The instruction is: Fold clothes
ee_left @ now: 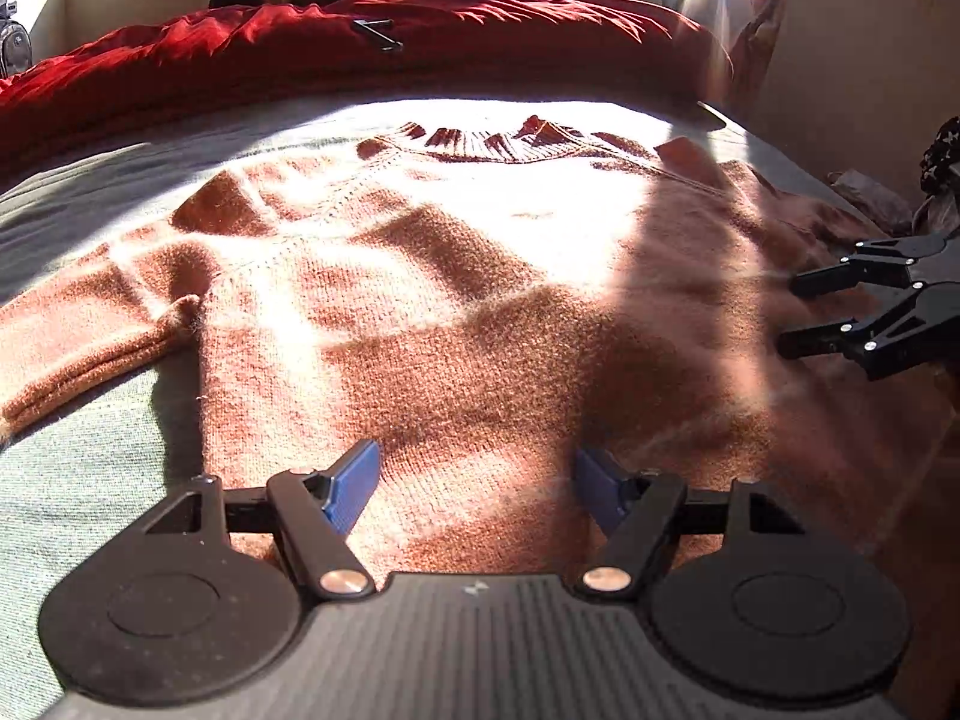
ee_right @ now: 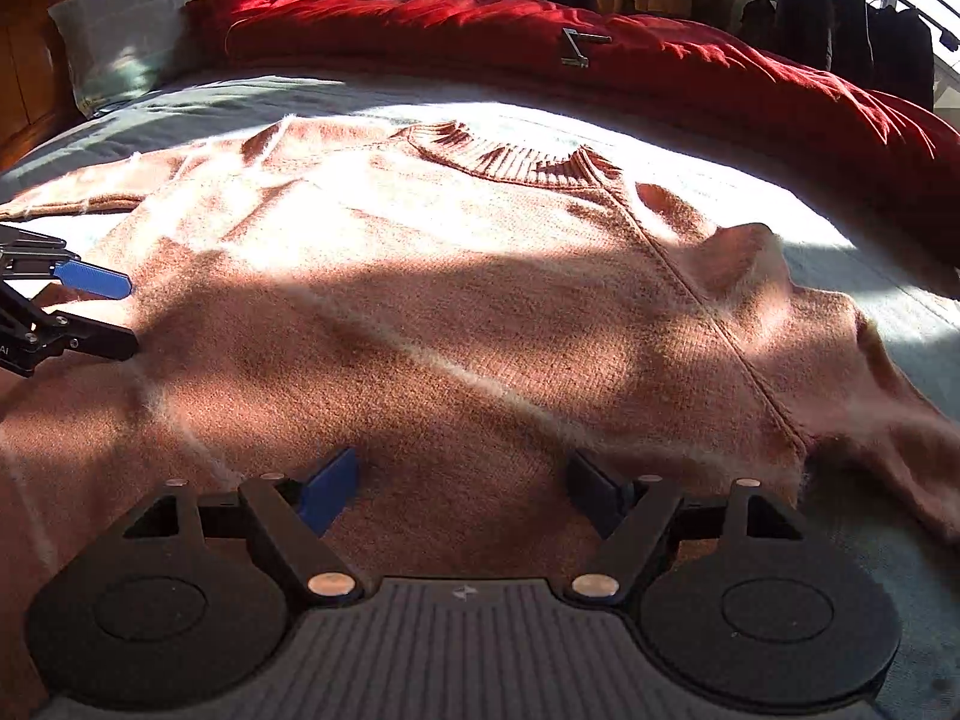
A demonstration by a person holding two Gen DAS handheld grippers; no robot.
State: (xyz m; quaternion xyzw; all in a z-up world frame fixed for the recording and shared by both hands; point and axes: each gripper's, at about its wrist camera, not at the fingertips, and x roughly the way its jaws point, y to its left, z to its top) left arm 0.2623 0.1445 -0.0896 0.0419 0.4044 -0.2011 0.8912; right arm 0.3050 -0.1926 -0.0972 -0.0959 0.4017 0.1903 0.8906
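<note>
Fuzzy rust-orange knit sweater (ee_left: 456, 300) lies spread face-up on the grey-sheeted bed (ee_left: 72, 480), collar far side. Left gripper (ee_left: 477, 474) and right gripper (ee_right: 462, 480) hover over its hem, jaws wide, empty. Risk: pinching one layer only, or the sheet, skews the fold.

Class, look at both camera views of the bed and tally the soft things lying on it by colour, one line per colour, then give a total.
Orange: 1, the sweater spread flat
Red: 1, the duvet bunched along the far side
Grey: 1, the pillow at the head of the bed
Total: 3
</note>
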